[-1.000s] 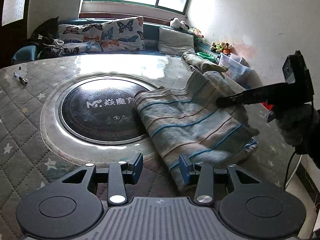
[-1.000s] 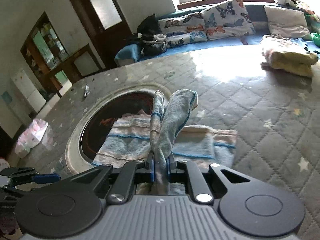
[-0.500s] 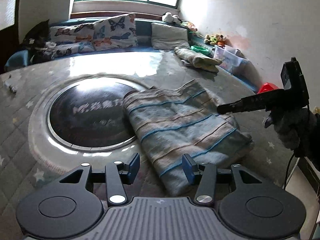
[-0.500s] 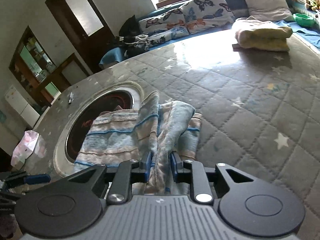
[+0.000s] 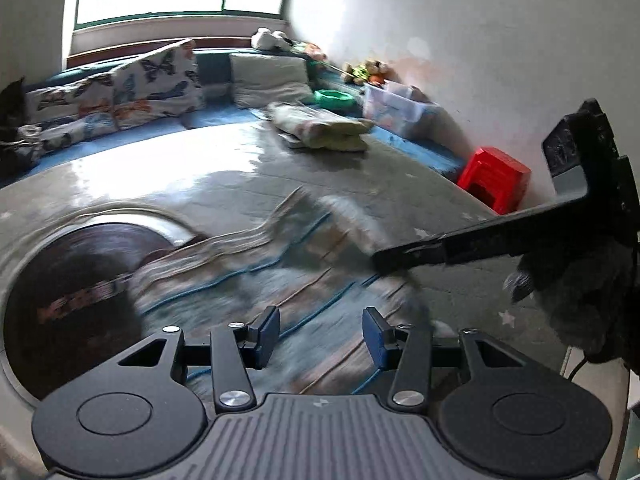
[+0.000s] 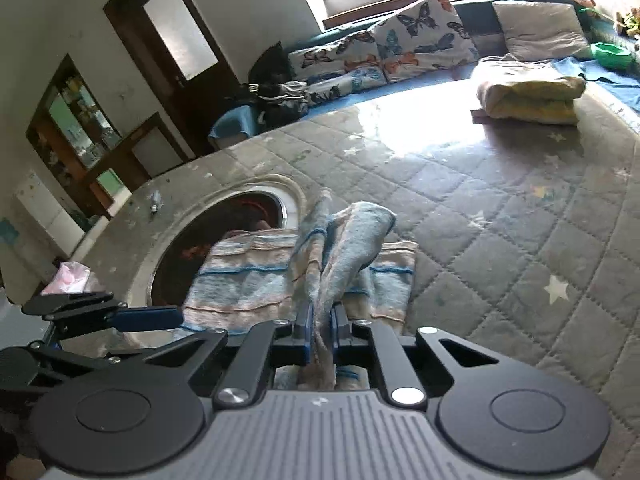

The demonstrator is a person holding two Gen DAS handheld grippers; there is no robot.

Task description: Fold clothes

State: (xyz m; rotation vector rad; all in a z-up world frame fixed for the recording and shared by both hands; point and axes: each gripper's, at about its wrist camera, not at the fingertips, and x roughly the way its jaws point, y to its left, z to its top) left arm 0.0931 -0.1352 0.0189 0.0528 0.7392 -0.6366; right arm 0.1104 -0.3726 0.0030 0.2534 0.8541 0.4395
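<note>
A striped blue and beige garment [image 5: 280, 280] lies on the quilted grey surface, partly over a dark round inset; it is blurred in the left wrist view. My left gripper [image 5: 319, 338] hovers open just above its near edge, nothing between the fingers. My right gripper [image 6: 321, 330] is shut on a bunched fold of the same striped garment [image 6: 248, 280], lifting that fold upright. From the left wrist view the right gripper [image 5: 380, 258] reaches in from the right, held by a gloved hand [image 5: 576, 288]. The left gripper [image 6: 176, 316] shows at the left edge of the right wrist view.
A dark round inset [image 6: 224, 240] with a pale rim sits left of the garment. A folded yellowish pile [image 6: 528, 96] lies far back on the quilted surface [image 6: 520, 220]. Butterfly cushions [image 6: 420, 40] line the bench under the window. A red stool [image 5: 494, 178] stands by the wall.
The left gripper has swung right and closer over the garment. The right gripper has kept its grip and raised the fold, which now stands taller and tighter between its fingers.
</note>
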